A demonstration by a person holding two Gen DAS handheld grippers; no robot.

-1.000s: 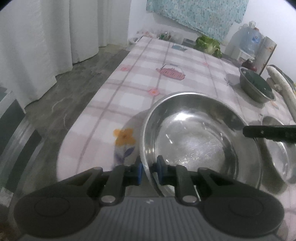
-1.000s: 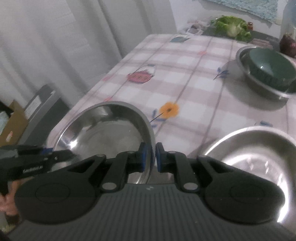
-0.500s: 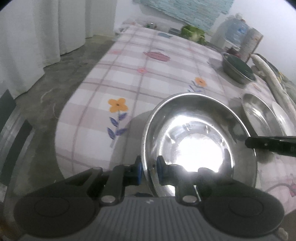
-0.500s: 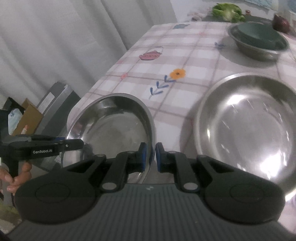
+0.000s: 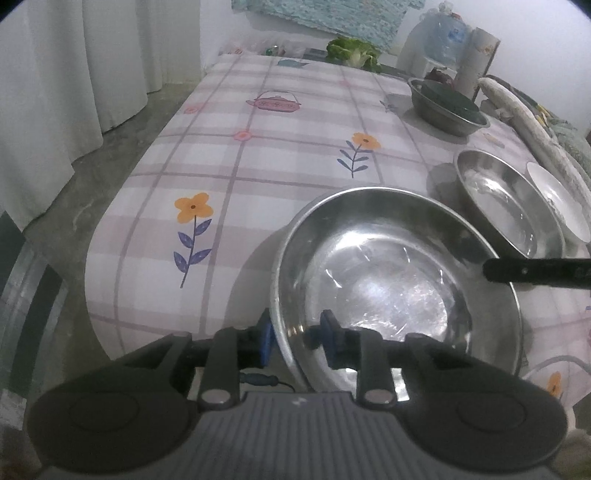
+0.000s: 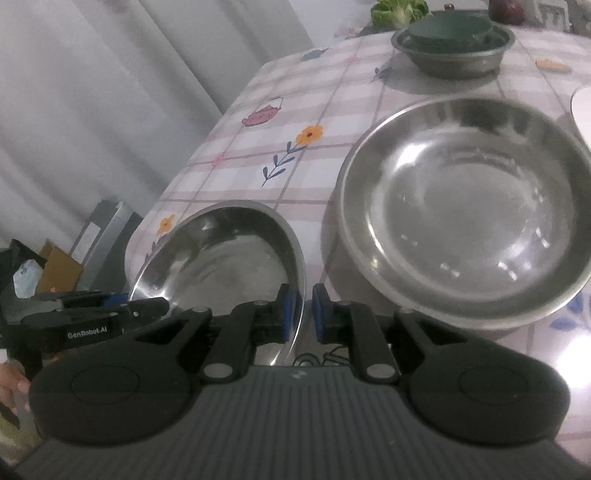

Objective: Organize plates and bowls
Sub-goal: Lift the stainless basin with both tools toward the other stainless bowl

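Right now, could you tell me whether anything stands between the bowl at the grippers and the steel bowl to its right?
Nothing visible does. Only bare tablecloth lies between the near bowl and the right bowl. The left gripper and right gripper straddle the near bowl's rim.

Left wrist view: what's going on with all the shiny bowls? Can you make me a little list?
held bowl: steel, empty, at the near table edge
left gripper: jaws spread around the bowl's rim
right gripper: pinching the opposite rim
second steel bowl: empty, beside it on the tablecloth
white plate: just past the second steel bowl
far back: green bowl sitting inside a grey metal bowl
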